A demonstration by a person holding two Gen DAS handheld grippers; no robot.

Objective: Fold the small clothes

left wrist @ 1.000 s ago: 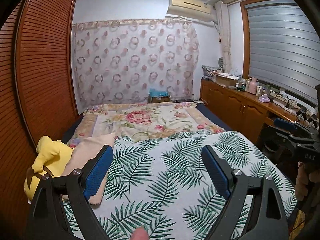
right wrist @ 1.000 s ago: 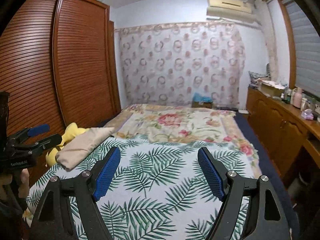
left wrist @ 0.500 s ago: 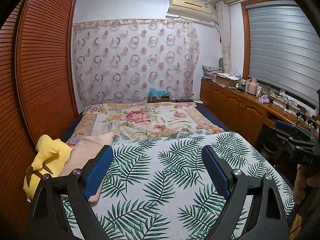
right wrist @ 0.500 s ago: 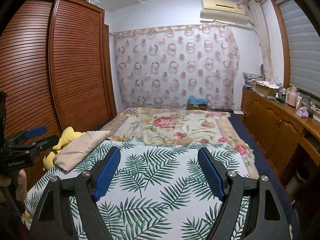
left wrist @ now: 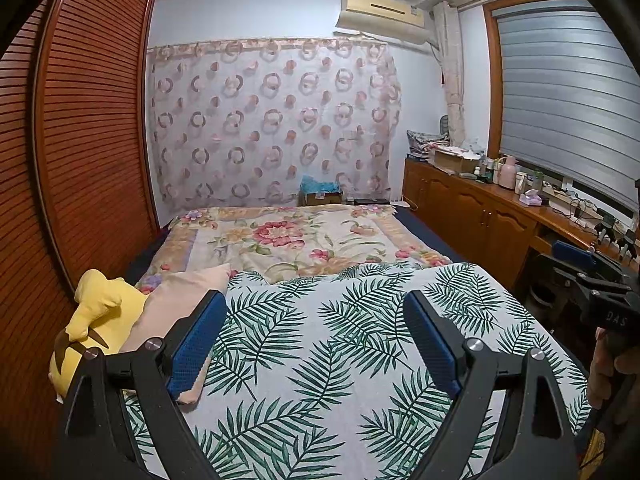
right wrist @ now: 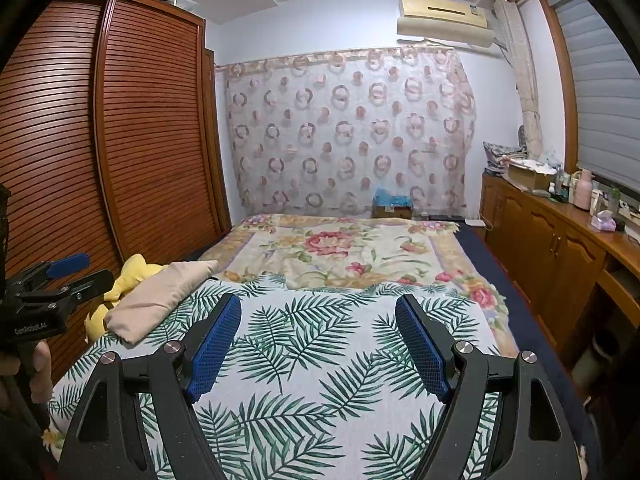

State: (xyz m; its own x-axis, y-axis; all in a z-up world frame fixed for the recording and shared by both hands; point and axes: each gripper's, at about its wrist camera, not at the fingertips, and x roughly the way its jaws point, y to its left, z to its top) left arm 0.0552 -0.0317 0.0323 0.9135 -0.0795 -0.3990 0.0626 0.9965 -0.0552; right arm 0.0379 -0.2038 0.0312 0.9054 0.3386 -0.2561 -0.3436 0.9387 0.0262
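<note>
A folded beige cloth (left wrist: 176, 300) lies at the left edge of the bed on the leaf-print sheet (left wrist: 340, 340); it also shows in the right wrist view (right wrist: 160, 292). My left gripper (left wrist: 316, 312) is open and empty, held above the sheet, its left finger in front of the cloth. My right gripper (right wrist: 318, 316) is open and empty above the sheet (right wrist: 320, 352), to the right of the cloth. Each gripper shows at the edge of the other's view: the right one (left wrist: 592, 276) and the left one (right wrist: 52, 280).
A yellow plush toy (left wrist: 96, 320) lies beside the cloth against the wooden wardrobe (left wrist: 80, 140). A floral blanket (left wrist: 296, 240) covers the far half of the bed. A wooden cabinet (left wrist: 480, 216) with bottles and boxes runs along the right wall.
Both grippers have lifted and tilted up a little, so the bed sits lower in each view. Both stay open and empty.
</note>
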